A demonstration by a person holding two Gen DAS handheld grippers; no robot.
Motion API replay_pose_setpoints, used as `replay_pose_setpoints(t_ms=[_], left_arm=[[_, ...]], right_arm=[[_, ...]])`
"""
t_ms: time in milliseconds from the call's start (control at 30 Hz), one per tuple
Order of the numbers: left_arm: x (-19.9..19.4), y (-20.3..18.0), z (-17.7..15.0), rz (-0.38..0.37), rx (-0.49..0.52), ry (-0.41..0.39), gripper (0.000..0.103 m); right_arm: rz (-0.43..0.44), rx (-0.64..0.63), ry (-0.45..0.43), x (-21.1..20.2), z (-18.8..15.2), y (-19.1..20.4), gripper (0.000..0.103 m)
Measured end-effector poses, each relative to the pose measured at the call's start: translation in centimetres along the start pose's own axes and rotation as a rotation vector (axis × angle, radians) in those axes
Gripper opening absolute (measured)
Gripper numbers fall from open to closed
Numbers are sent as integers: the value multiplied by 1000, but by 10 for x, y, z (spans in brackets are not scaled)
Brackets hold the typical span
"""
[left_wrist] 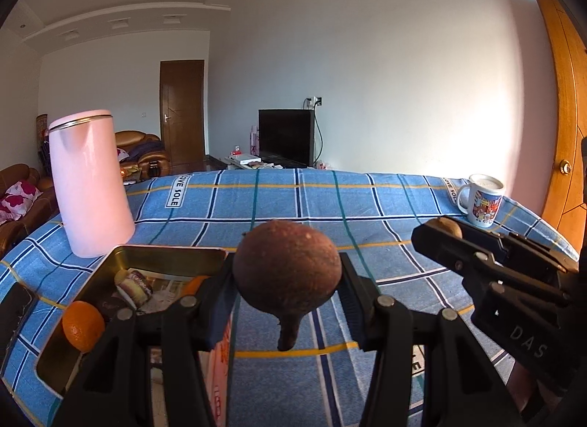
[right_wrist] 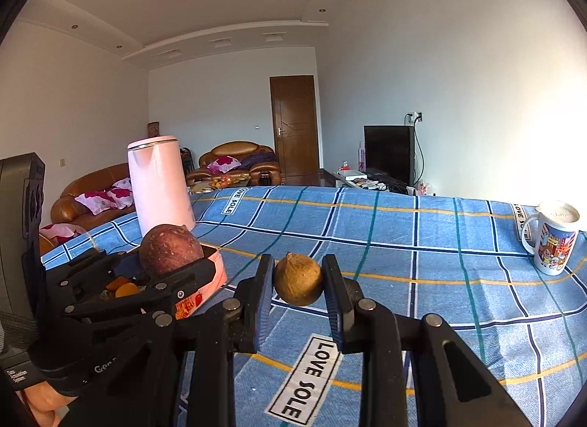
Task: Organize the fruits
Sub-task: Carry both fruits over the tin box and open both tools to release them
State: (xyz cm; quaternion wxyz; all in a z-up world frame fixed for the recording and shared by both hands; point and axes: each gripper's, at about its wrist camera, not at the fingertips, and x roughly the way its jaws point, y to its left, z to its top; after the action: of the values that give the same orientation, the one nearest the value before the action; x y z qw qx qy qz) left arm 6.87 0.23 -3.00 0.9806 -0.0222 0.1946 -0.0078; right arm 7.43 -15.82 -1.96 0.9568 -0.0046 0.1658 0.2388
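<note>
My left gripper [left_wrist: 287,280] is shut on a large dark reddish-brown round fruit [left_wrist: 286,269], held above the blue checked cloth just right of a metal tin tray [left_wrist: 172,254]. It also shows in the right wrist view [right_wrist: 170,254]. An orange [left_wrist: 82,324] sits on the tray's near left rim, with snack packets inside. My right gripper [right_wrist: 298,280] is shut on a small tan-brown round fruit [right_wrist: 298,279], held above the cloth; in the left wrist view this gripper [left_wrist: 440,232] is at the right.
A tall pink kettle [left_wrist: 90,184] stands behind the tray at the left. A printed white mug [left_wrist: 482,203] stands at the far right of the table. A dark flat object [left_wrist: 14,313] lies at the left edge. The table cloth [right_wrist: 403,243] stretches ahead.
</note>
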Motion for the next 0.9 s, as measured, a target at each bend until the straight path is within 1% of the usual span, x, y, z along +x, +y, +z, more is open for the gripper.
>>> replay_pose_setpoints(t_ms=[567,900], left_arm=[[-22,56,-8,74,-68,3,53],[-34,95,-11,150,-116,3,53]], right_arm=[[117,-73,-12,21,19,68,28],[193,-94,15,38,23,106,28]])
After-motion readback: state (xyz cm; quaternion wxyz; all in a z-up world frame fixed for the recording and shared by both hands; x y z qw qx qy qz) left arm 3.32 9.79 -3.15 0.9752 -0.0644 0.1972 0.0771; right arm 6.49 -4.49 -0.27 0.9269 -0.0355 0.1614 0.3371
